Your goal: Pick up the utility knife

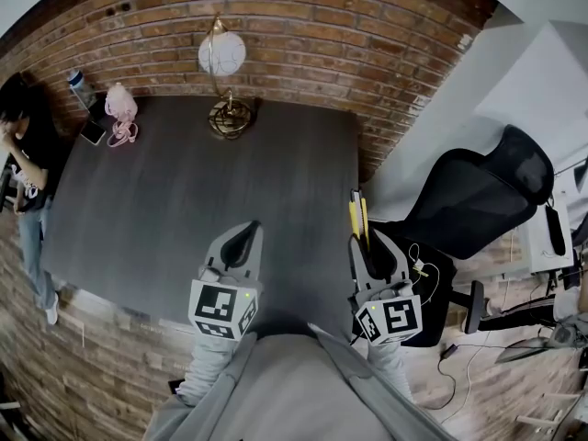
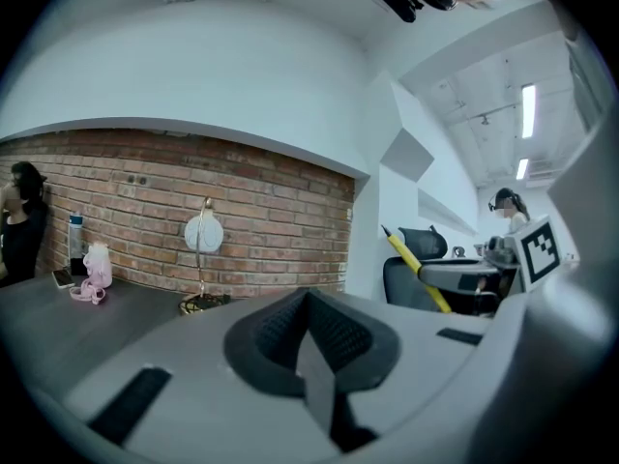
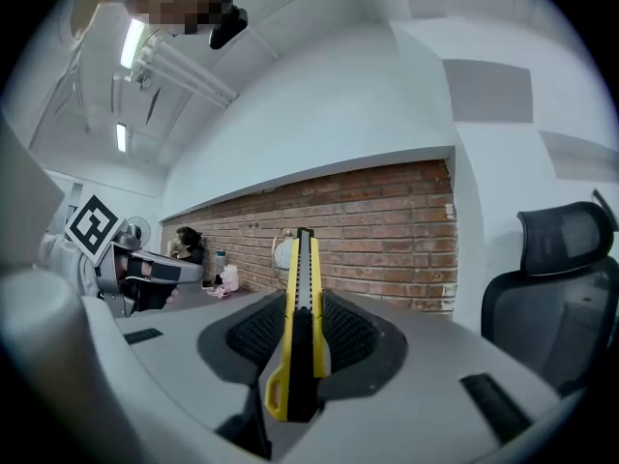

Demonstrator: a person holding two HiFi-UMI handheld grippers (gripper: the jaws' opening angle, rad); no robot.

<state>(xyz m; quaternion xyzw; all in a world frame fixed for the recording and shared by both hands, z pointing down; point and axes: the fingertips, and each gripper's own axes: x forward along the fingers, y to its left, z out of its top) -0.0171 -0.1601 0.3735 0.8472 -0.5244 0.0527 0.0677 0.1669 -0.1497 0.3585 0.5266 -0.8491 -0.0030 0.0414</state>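
A yellow and black utility knife [image 3: 302, 322] sits clamped between the pads of my right gripper [image 3: 301, 332], sticking out past the jaw tips toward the brick wall. In the head view the knife [image 1: 357, 217] points away from me at the table's right edge, held by the right gripper [image 1: 365, 251]. From the left gripper view the knife [image 2: 416, 269] shows as a slanted yellow bar at the right. My left gripper [image 1: 242, 244] hovers over the near part of the dark table [image 1: 184, 200], its jaws shut together with nothing between them [image 2: 311, 341].
A globe lamp on a brass base [image 1: 225, 81] stands at the table's far edge. A pink object [image 1: 120, 110], a bottle [image 1: 80, 86] and a phone lie at the far left corner, next to a person [image 1: 23, 154]. A black office chair [image 1: 478, 200] stands right of the table.
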